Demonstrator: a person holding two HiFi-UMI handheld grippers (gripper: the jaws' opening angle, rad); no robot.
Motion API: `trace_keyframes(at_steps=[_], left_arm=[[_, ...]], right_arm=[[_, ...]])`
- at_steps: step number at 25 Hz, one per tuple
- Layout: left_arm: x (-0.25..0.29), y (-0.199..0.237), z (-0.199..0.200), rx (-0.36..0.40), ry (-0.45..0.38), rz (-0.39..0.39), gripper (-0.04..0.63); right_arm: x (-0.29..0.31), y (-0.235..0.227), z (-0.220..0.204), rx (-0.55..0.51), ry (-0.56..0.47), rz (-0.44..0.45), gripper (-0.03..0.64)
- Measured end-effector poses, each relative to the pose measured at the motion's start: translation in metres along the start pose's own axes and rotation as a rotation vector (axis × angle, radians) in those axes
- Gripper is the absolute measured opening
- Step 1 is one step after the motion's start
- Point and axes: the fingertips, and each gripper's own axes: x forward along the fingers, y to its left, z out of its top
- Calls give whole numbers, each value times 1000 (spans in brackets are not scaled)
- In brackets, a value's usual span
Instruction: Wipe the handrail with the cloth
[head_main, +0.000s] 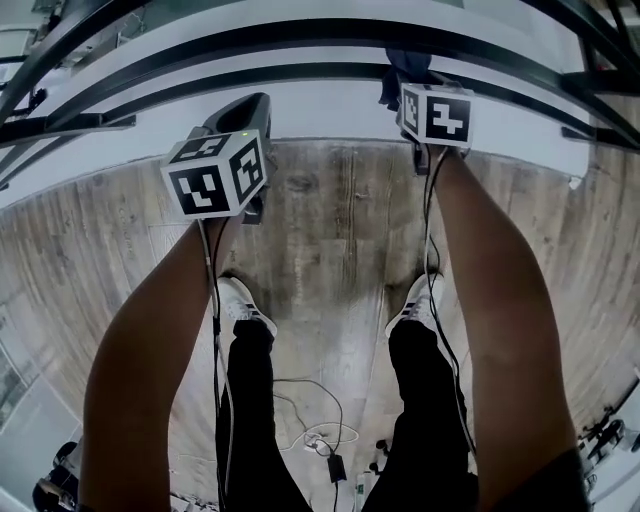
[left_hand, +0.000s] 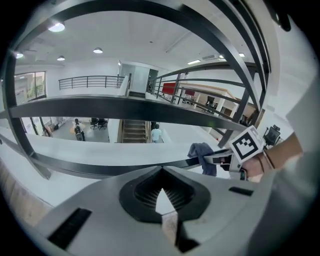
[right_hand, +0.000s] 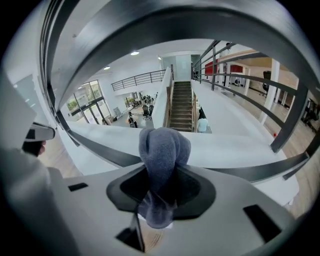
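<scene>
A grey-blue cloth (right_hand: 165, 150) is bunched between the jaws of my right gripper (right_hand: 160, 200), which is shut on it. In the head view the cloth (head_main: 405, 63) sits against the lower black handrail bar (head_main: 300, 72), with the right gripper (head_main: 408, 85) just below it. The left gripper view shows the cloth (left_hand: 202, 154) hanging at that bar (left_hand: 100, 167). My left gripper (head_main: 255, 105) is held left of it, a little short of the bar. Its jaws meet with nothing between them (left_hand: 162, 172).
Several curved black rail bars (head_main: 300, 30) run across above a white ledge (head_main: 320, 110). Below are a wooden floor (head_main: 330, 220), the person's white shoes (head_main: 240, 305) and loose cables (head_main: 320, 435). Beyond the rails lies an atrium with stairs (right_hand: 180, 107).
</scene>
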Motion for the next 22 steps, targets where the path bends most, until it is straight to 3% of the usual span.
trace_keyframes(at_steps=[11,16,22], left_arm=[[71,-122,-8,47,40,-44,-2],[99,-181,-12,115,72,-61,-2],[119,-246,5,108,55,-140,-2]], right_arm=[[-37,-156,-29,55,-33,-36,126],[-55,-238,-42,90,-21,-52,127],[-69,-330,-63,158,-48,-95,127]])
